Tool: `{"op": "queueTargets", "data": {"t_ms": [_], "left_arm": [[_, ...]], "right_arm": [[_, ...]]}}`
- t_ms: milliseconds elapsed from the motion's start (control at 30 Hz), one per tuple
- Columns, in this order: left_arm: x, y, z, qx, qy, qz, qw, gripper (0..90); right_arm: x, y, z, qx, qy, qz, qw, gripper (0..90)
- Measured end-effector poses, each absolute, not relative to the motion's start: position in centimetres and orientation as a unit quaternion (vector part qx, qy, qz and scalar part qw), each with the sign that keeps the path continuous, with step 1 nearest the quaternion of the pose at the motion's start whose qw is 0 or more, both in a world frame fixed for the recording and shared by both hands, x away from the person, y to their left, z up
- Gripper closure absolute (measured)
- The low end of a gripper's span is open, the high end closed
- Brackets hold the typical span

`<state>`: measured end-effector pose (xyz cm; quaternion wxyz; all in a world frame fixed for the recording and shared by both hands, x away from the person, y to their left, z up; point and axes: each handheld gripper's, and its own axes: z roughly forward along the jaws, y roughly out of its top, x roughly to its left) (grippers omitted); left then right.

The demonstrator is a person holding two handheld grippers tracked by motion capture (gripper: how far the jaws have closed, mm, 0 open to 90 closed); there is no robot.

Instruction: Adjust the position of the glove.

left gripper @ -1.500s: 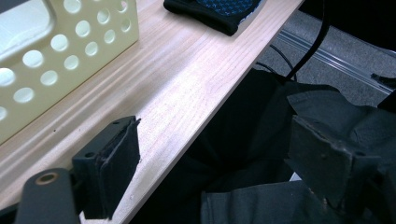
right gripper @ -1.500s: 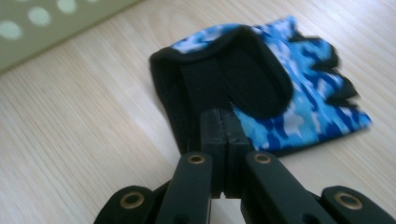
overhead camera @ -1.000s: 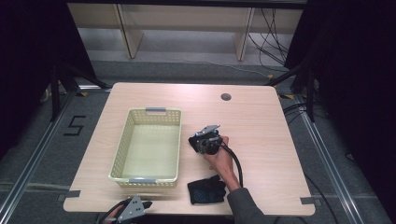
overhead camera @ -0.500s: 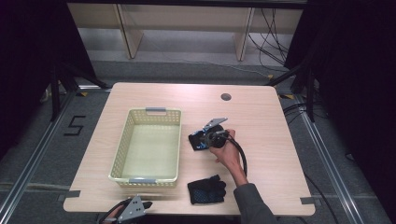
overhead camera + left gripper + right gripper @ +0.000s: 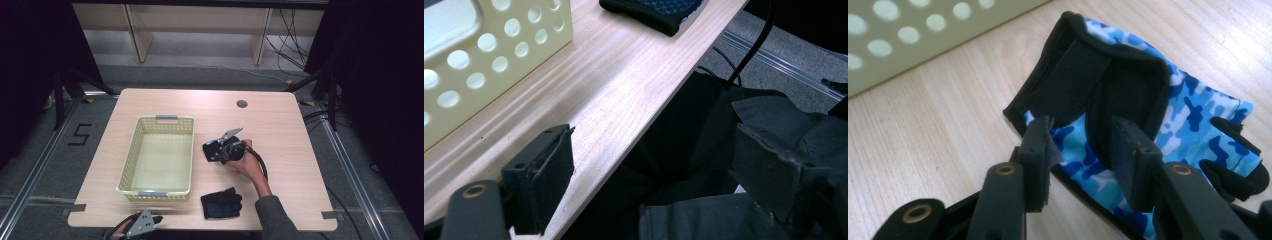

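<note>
A blue camouflage glove [image 5: 1193, 110] with a black cuff lies on the wooden table [image 5: 280, 125], right of the cream basket [image 5: 131, 155]. My right gripper [image 5: 1080, 132] is over it, a hand holding it near the table's middle [image 5: 220, 149]. Its jaws have just been opening. They stand apart around the glove's cuff edge, and the pads do not press on it. A second glove [image 5: 221, 202], black with blue dots, lies near the front edge. My left gripper [image 5: 142, 225] rests at the table's near edge, its jaws [image 5: 659, 155] wide open with nothing between them.
The perforated basket [image 5: 499, 45] has nothing in it and has grey handles at both ends. A round cable hole [image 5: 242, 104] sits at the table's far right. Dark cloth and a cable hang below the near edge in the left gripper view.
My right hand and its gripper have shifted a little away from the near edge, uncovering the black dotted glove. The left gripper has not moved.
</note>
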<state>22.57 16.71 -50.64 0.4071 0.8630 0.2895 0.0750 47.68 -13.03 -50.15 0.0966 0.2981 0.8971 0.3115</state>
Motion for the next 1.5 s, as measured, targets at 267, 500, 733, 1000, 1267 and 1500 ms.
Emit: {"op": "queueTargets", "data": {"t_ms": [267, 500, 733, 1000, 1267, 1500], "left_arm": [[22.6, 16.7, -50.7, 0.863, 0.290, 0.074, 0.406, 16.6], [22.6, 16.7, -50.6, 0.863, 0.291, 0.073, 0.407, 16.7], [22.5, 16.7, -50.6, 0.860, 0.301, 0.068, 0.406, 16.7], [22.6, 16.7, -50.6, 0.861, 0.293, 0.074, 0.410, 16.7], [22.6, 16.7, -50.6, 0.862, 0.292, 0.076, 0.408, 16.7], [22.6, 16.7, -50.6, 0.863, 0.292, 0.076, 0.406, 16.7]], "right_arm": [[47.3, -13.0, -49.8, 0.292, 0.904, 0.298, 0.096, 88.9], [47.3, -13.1, -49.5, 0.287, 0.904, 0.300, 0.104, 89.6], [46.4, -13.7, -46.9, 0.283, 0.893, 0.326, 0.124, 89.7], [43.6, -14.6, -44.0, 0.256, 0.883, 0.368, 0.136, 89.7], [40.2, -15.4, -42.3, 0.238, 0.881, 0.393, 0.115, 89.7], [37.3, -15.9, -42.4, 0.221, 0.880, 0.411, 0.091, 89.6]]}}
